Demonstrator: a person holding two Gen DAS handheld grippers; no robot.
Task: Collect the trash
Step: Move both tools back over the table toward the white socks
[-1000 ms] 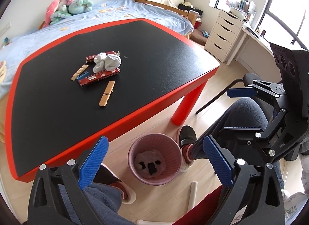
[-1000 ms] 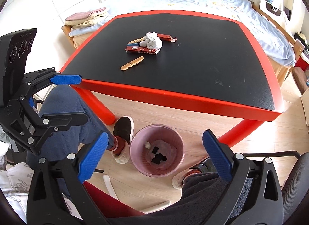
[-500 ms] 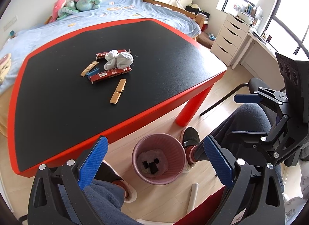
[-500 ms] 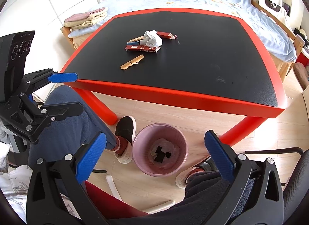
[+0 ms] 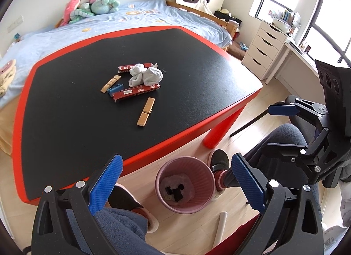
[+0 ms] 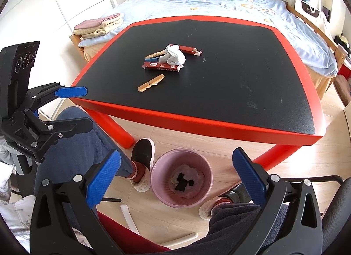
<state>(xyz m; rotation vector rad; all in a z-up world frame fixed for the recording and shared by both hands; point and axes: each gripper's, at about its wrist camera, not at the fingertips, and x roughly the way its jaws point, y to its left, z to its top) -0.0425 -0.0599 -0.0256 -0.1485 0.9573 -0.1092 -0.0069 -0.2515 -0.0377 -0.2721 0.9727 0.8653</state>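
Both tongs [image 5: 175, 180] [image 6: 176, 174] agape above pink bin [image 6: 159, 187]

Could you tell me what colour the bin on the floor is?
Pink bin, clearest in the right wrist view.

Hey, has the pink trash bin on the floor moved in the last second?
Cannot tell. The pink trash bin keeps its place beside the red table leg; its small drift in frame matches the camera's own motion.
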